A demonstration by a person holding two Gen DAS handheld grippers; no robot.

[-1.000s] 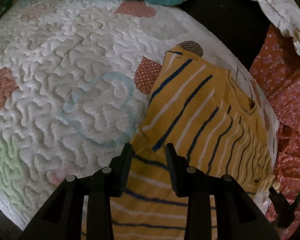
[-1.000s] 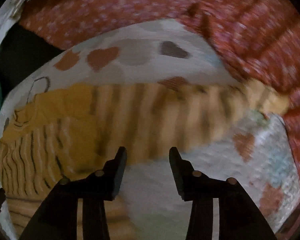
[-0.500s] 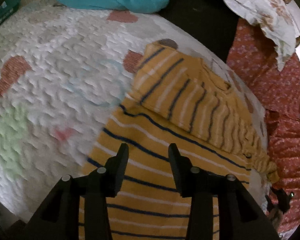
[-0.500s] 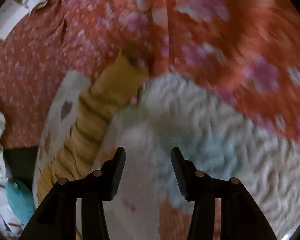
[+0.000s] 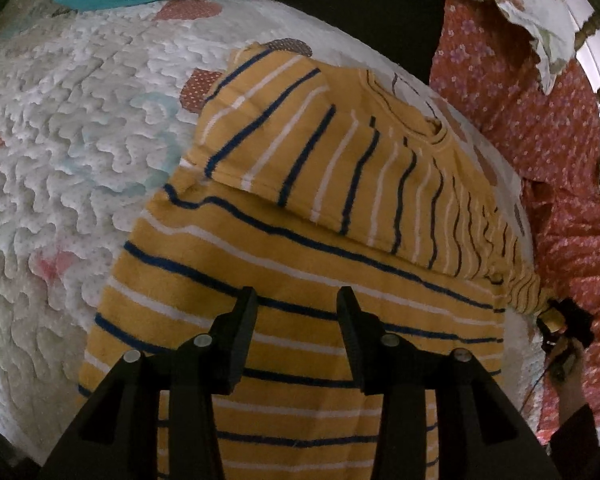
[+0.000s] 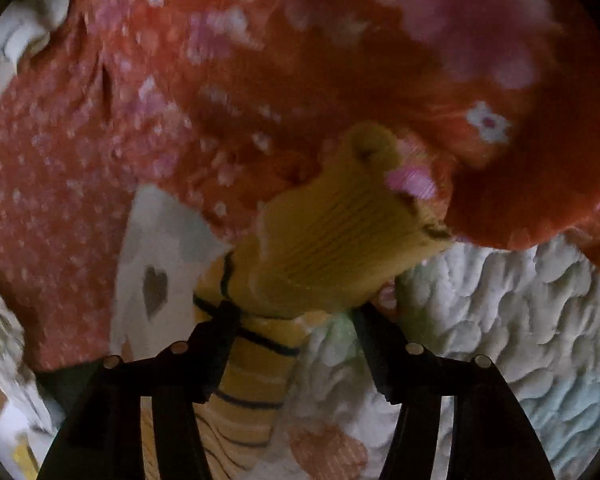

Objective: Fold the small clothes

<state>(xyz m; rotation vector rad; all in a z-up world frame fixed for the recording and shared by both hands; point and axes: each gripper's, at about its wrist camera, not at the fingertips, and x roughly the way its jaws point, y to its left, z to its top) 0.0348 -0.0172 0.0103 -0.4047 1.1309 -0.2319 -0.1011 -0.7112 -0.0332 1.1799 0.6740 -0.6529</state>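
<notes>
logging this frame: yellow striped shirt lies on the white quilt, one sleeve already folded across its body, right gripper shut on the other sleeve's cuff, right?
Not quite: the right gripper is open, not shut. In the right wrist view its fingers straddle the ribbed cuff with a gap between them. The rest holds: the left wrist view shows the yellow striped shirt on the white quilt, one sleeve folded across its body.

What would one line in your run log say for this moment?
stage: sleeve fold | left gripper: open above yellow striped shirt | right gripper: open around sleeve cuff | surface: quilted blanket
</notes>
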